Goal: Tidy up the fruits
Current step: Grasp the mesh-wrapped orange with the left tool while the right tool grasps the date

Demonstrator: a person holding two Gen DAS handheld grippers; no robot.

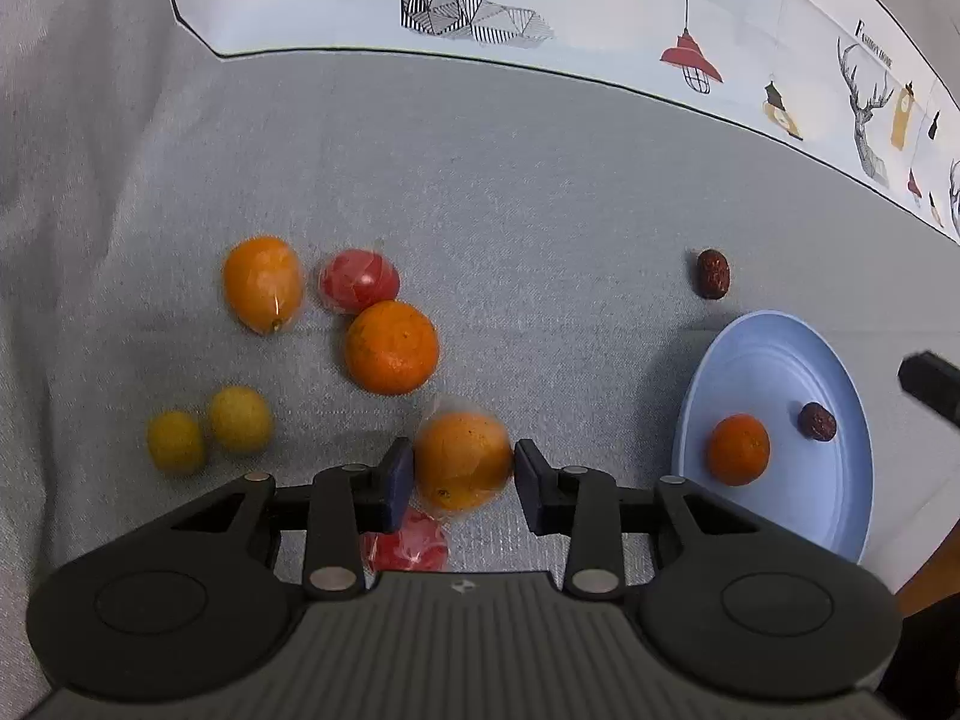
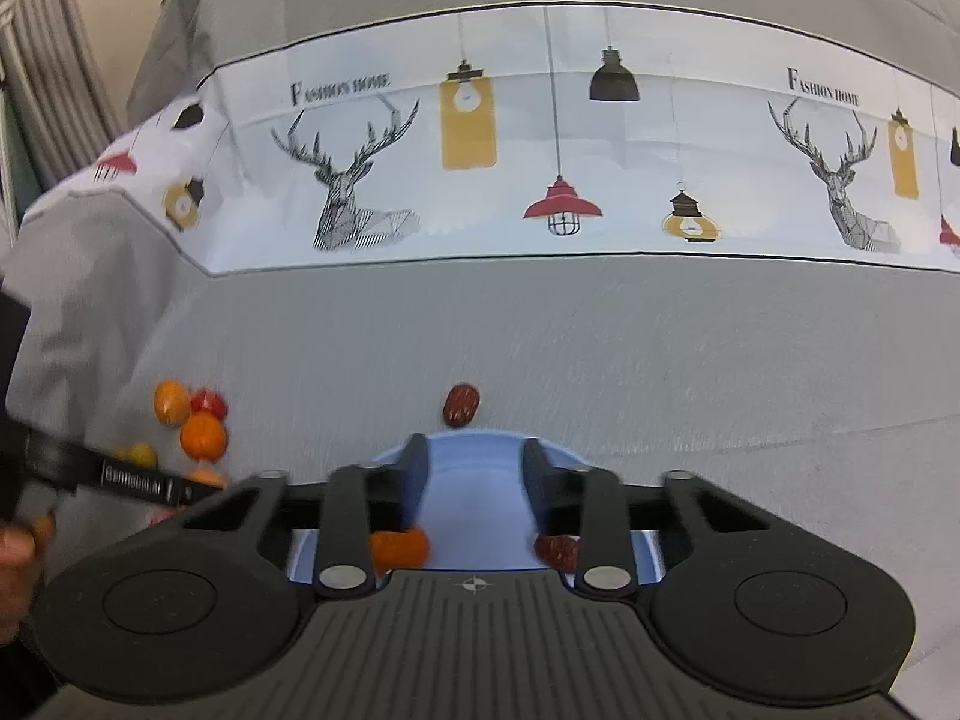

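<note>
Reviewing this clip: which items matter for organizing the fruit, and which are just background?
Task items: blue plate holding a small orange and a date; wrapped orange between the left gripper fingers; loose date; two yellow fruits.
Background: deer-print cloth border.

Matt grey woven tablecloth, smooth satin plastic plate, glossy film-wrapped orange fruit.

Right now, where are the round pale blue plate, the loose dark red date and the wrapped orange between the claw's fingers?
round pale blue plate (image 1: pixel 774 360): left wrist view, bare inside.
loose dark red date (image 1: pixel 713 273): left wrist view, middle.
wrapped orange (image 1: pixel 462 461): left wrist view, middle.
</note>
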